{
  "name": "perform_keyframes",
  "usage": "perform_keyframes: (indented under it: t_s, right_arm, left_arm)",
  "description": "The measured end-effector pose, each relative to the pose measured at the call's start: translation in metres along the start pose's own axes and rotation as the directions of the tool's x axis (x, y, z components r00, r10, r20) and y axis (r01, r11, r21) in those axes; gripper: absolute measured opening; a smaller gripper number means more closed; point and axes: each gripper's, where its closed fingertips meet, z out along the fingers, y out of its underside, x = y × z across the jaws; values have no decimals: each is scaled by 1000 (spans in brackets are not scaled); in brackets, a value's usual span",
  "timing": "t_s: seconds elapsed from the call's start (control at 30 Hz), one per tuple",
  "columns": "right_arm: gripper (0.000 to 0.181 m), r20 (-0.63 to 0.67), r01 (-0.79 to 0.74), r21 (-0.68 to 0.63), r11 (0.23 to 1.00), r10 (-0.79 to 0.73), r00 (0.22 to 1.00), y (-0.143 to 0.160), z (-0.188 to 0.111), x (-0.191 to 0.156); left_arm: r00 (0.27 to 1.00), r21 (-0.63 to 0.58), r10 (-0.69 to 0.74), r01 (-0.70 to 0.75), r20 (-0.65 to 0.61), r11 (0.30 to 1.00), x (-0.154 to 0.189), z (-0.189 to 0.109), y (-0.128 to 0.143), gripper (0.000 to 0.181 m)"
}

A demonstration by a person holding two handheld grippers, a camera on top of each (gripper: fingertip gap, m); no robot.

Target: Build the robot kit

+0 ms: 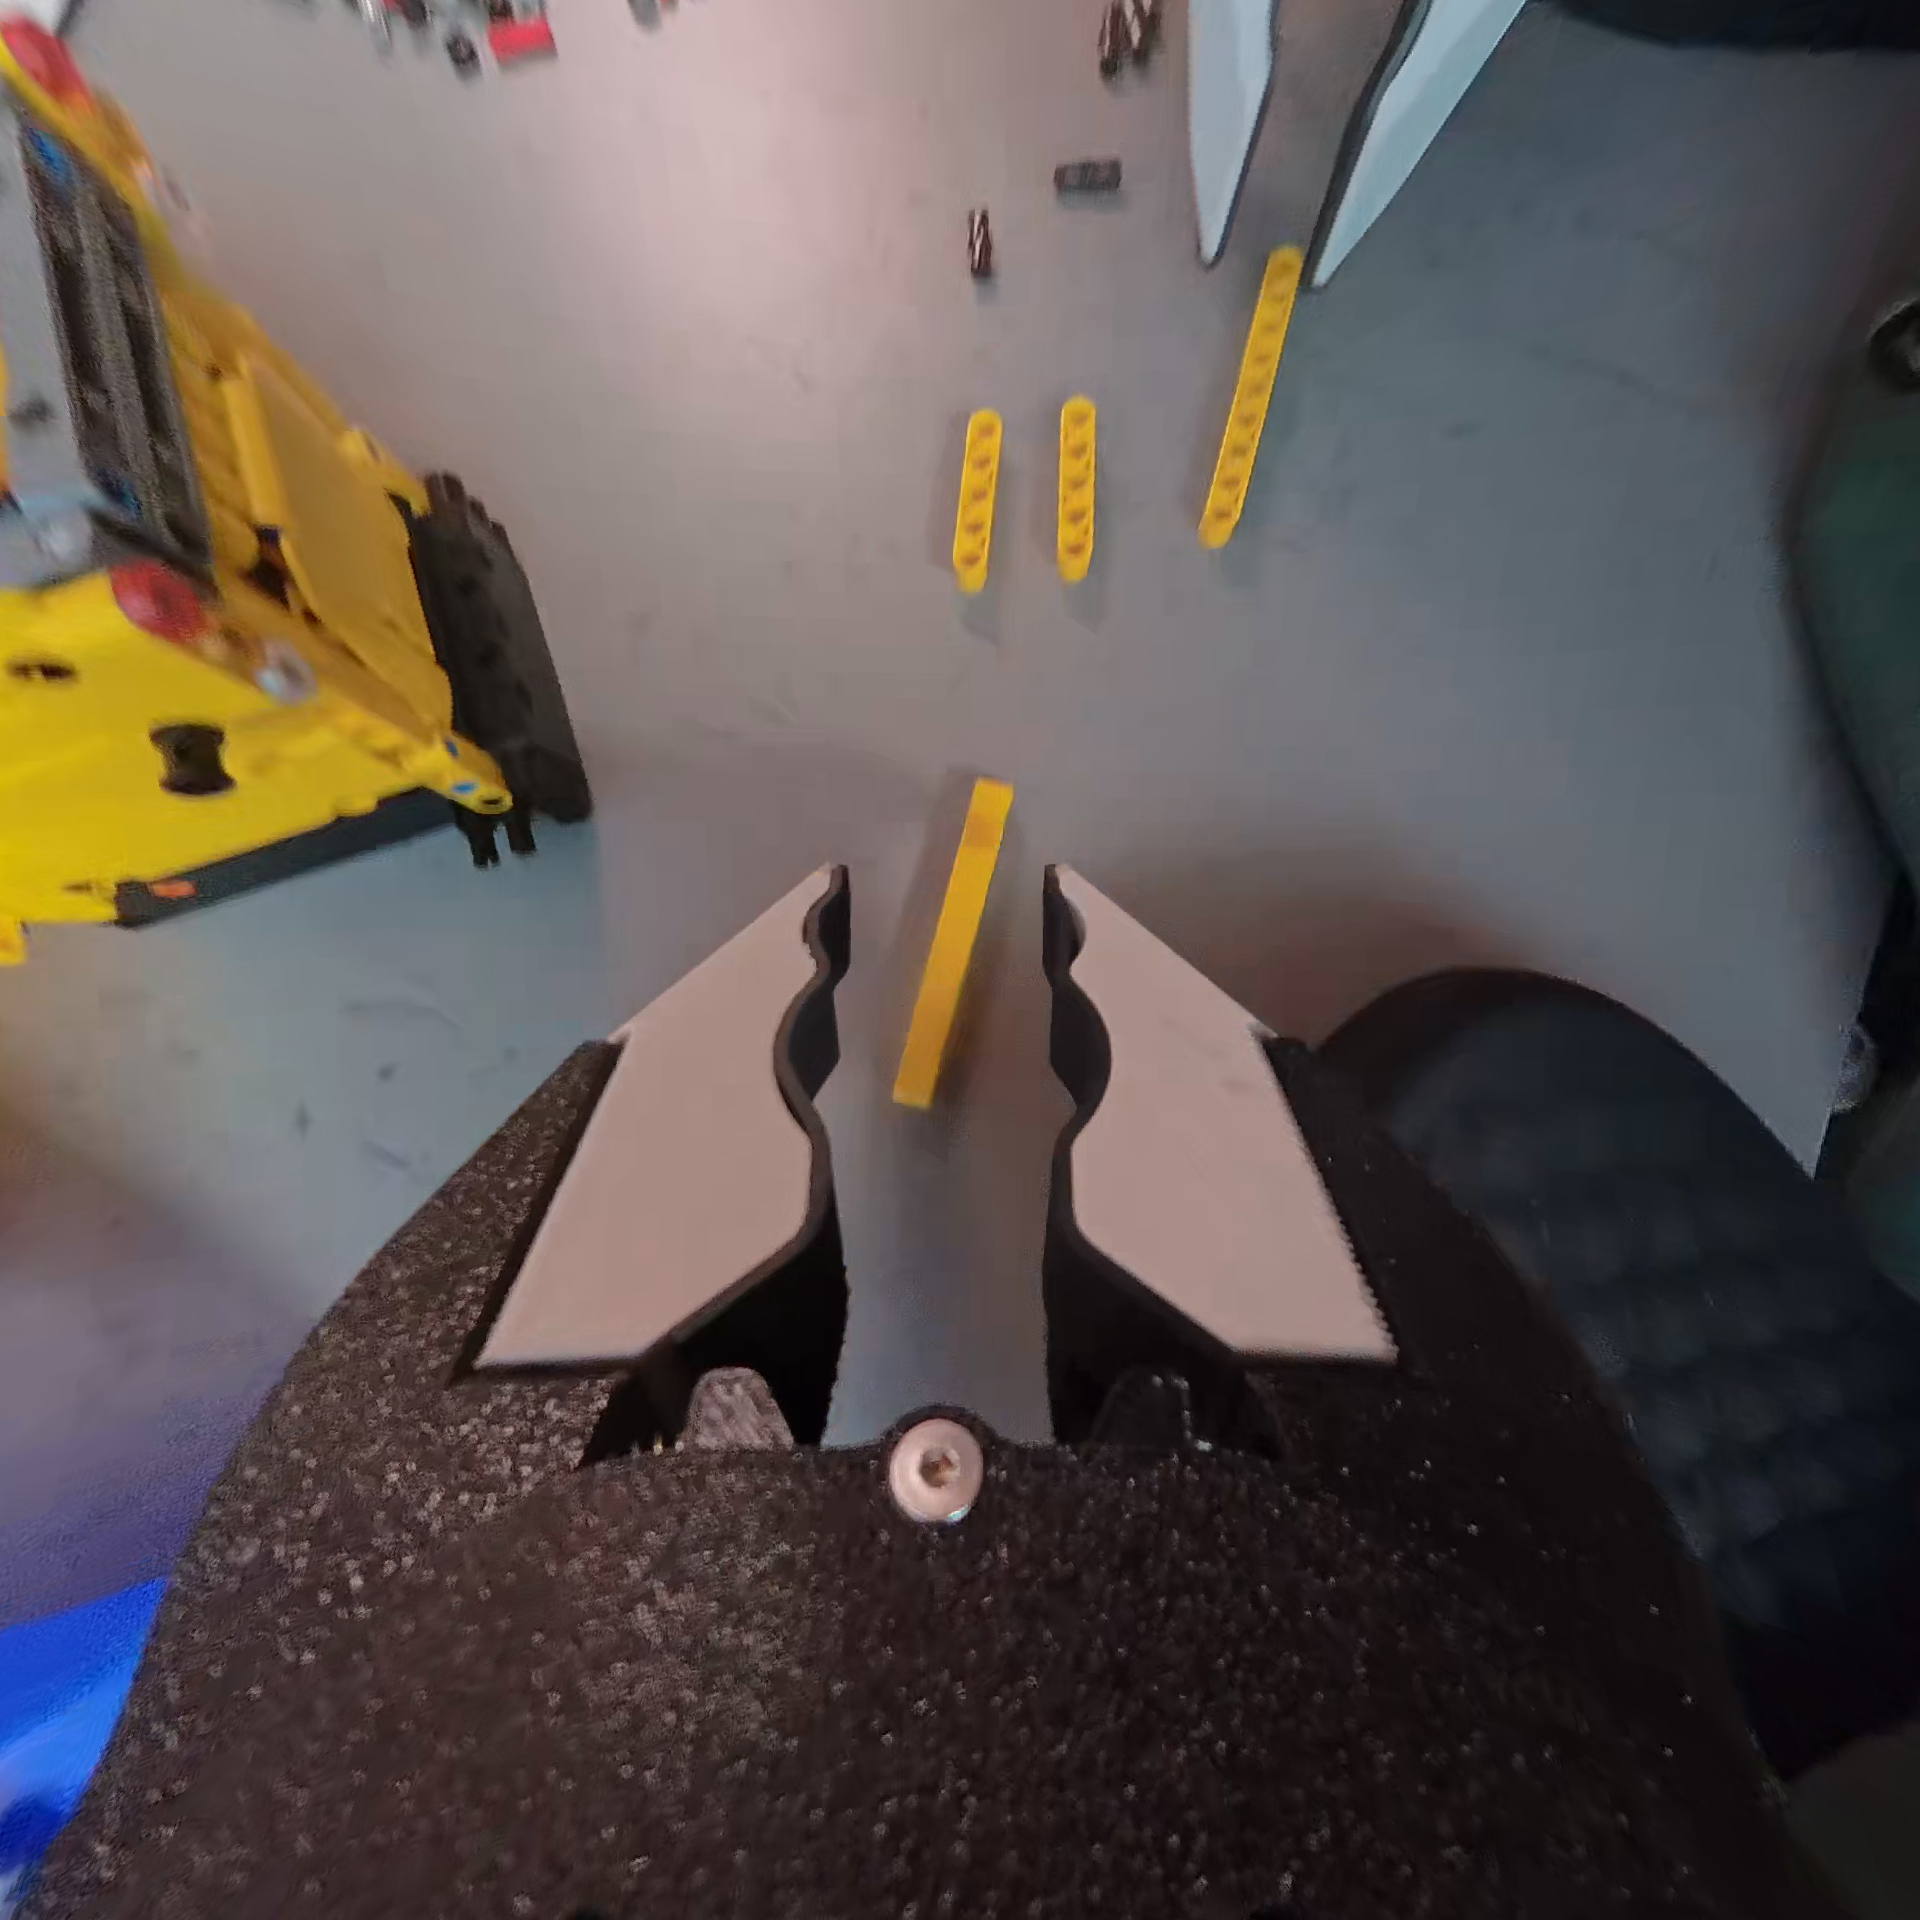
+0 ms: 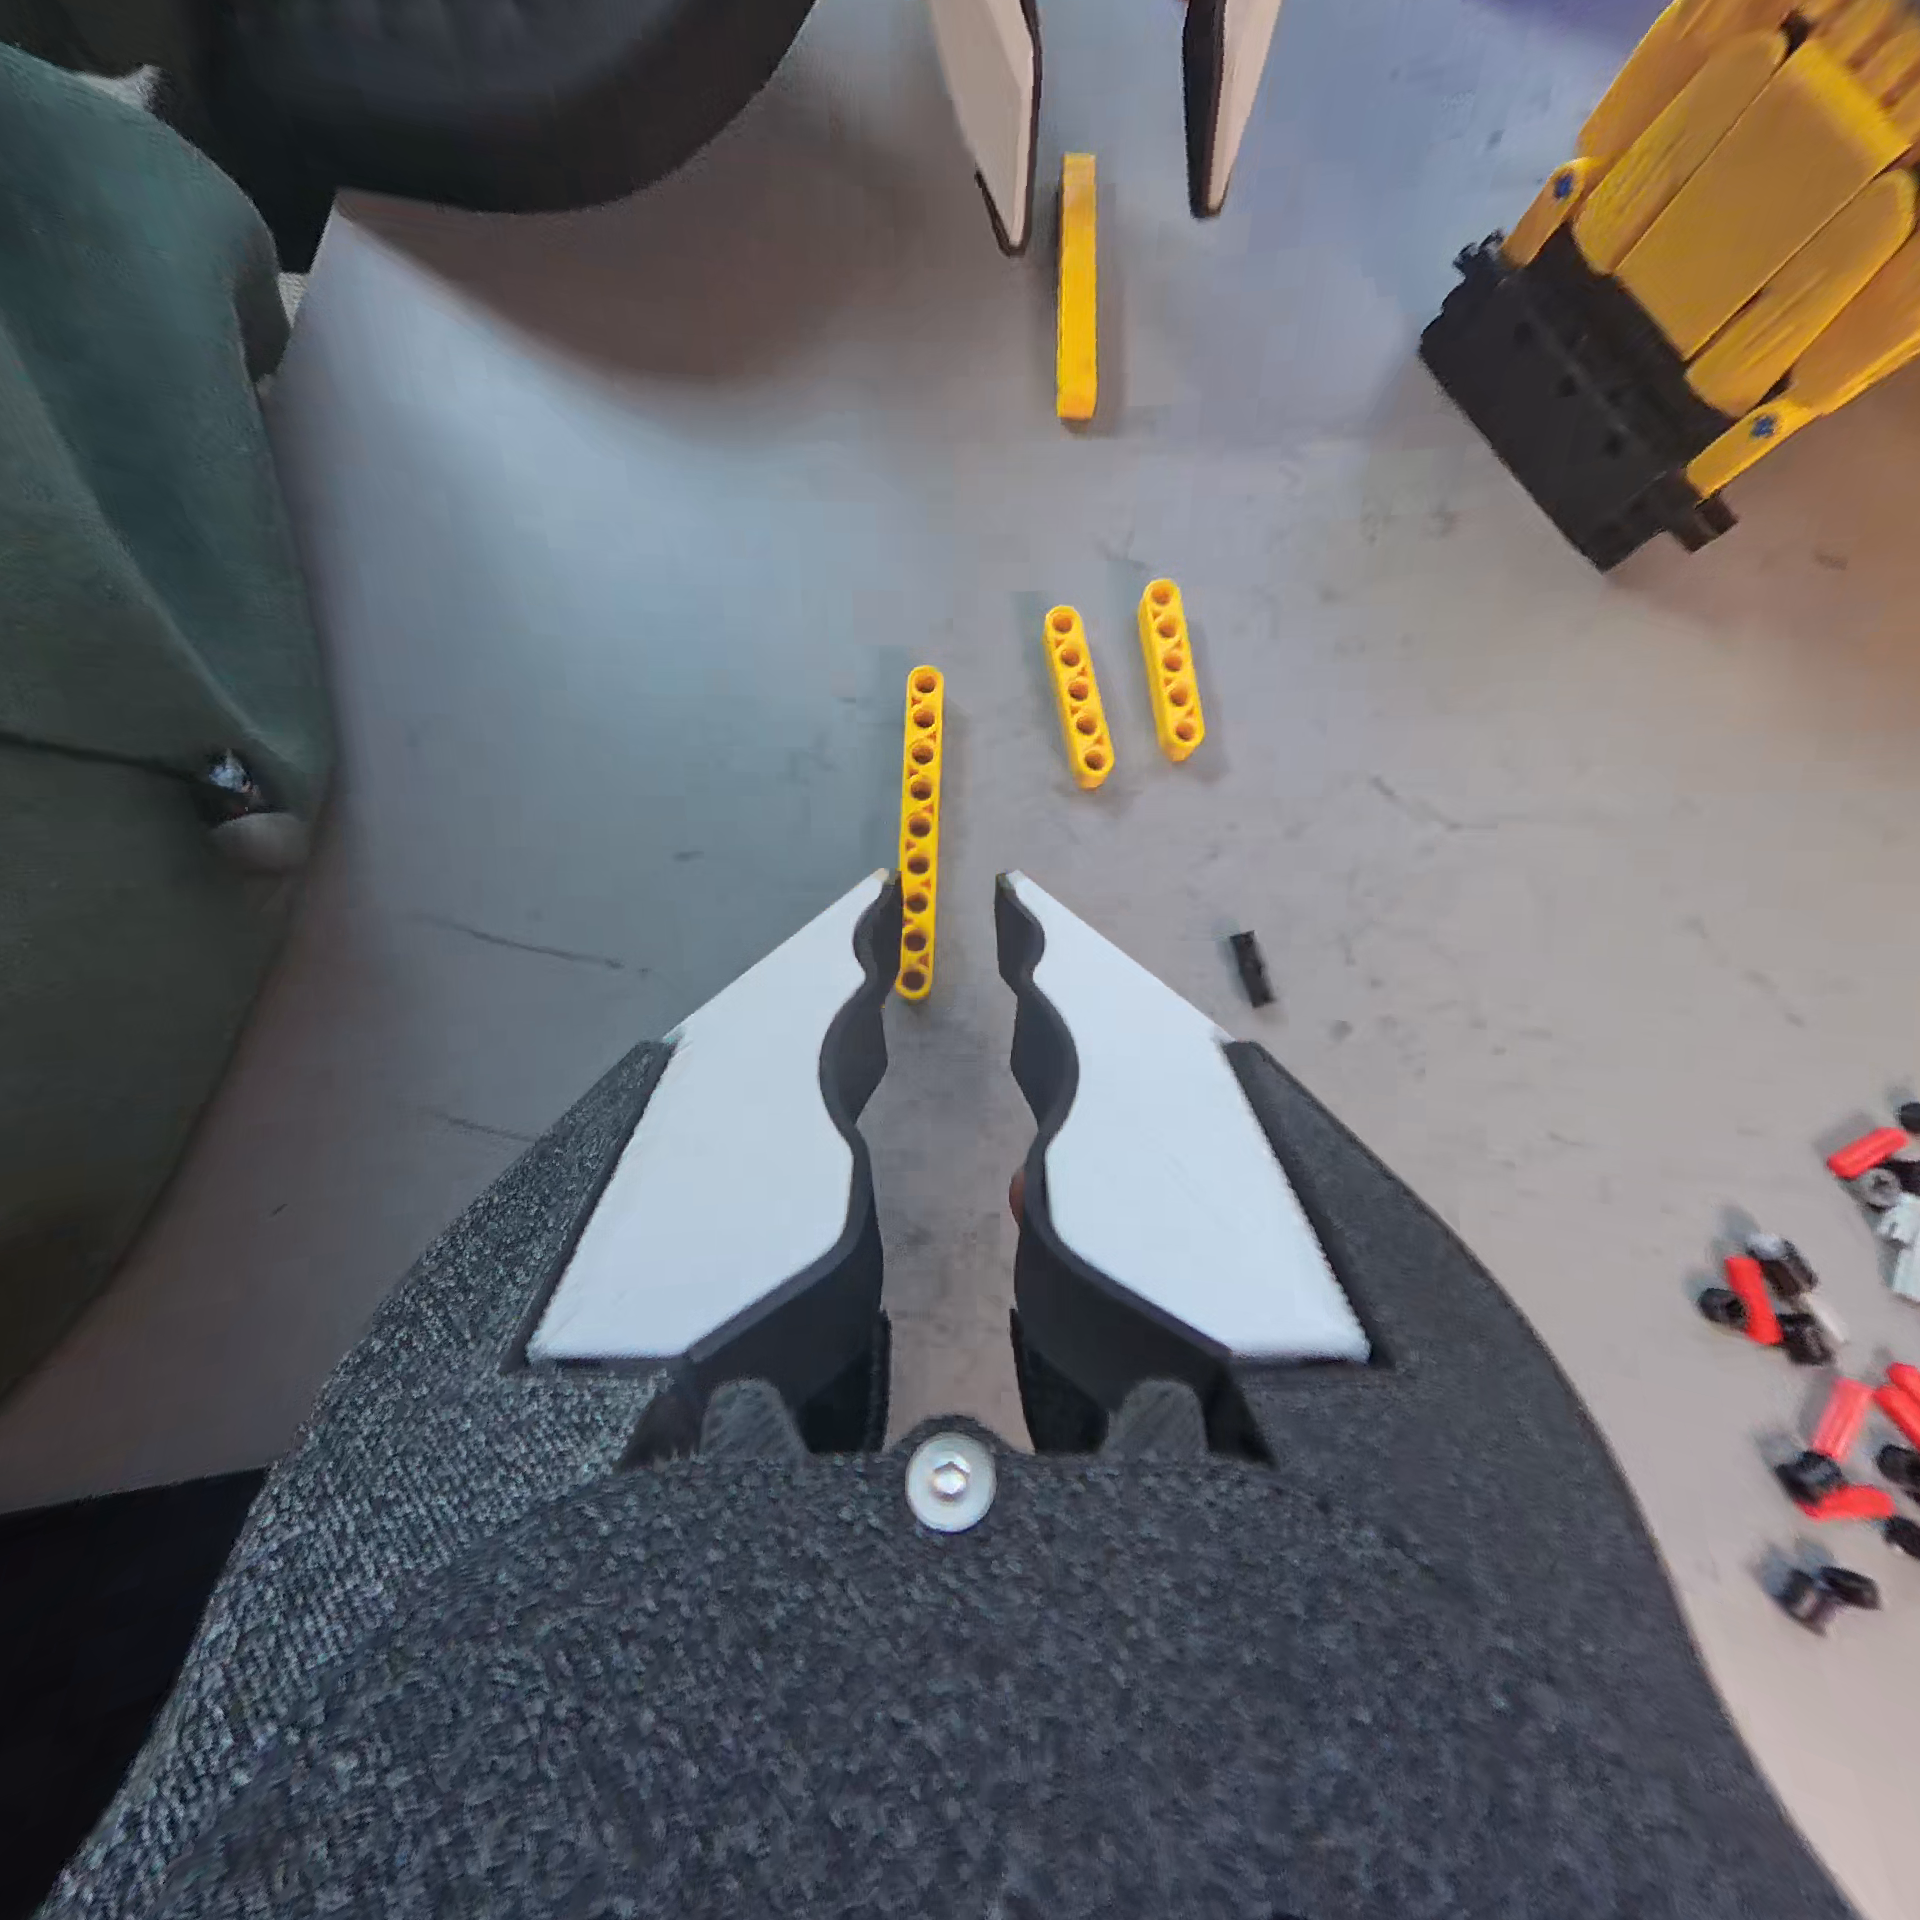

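my left gripper (image 1: 945,883) hangs low over the grey table (image 1: 675,364), jaws parted with nothing between the pads. the plain yellow beam (image 1: 954,940) lies on its edge in the gap, touching neither finger, lined up lengthwise so the fingers straddle it. i take that beam as my landmark.

beyond the beam, two short holed yellow beams (image 1: 1029,494) lie flat side by side, holes up. beyond and right of those, a long holed yellow beam (image 1: 1252,395) slants away, its far end between the tips of my right gripper (image 2: 943,878). in that gripper's own view the jaws stand apart and empty, the long beam just beside the left fingertip; i cannot tell if it touches.

left of the landmark beam sits the yellow and black model vehicle (image 1: 260,644), well apart. farthest out, past the long beam, small black pins (image 1: 1086,175) lie loose, and a scatter of red and black connectors (image 2: 1839,1382) sits beside the right gripper.
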Motion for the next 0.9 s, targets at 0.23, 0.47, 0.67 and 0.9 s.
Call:
perform_keyframes:
  t_s: [0.23, 0.47, 0.67, 0.9]
  right_arm:
    - [15, -22, -12, -33, 999, 11, 1000, 14, 8, -3]
    - [8, -67, 52, -33, 998, -54, 996, 2, 19, -1]
    - [17, -110, 64, 5, 998, -63, 992, 1, -2, -1]
    - [17, -11, 143, 82, 986, -143, 990, -10, -7, -44]
  left_arm:
    - [996, -60, -37, 32, -82, 998, 7, 4, 15, 7]
    - [858, 70, 26, 12, -513, 997, 93, 19, -54, 8]
    - [882, -48, -46, 26, -469, 998, 89, 57, -53, 11]
    - [956, 12, -70, 77, -284, 997, 61, 36, -47, 17]
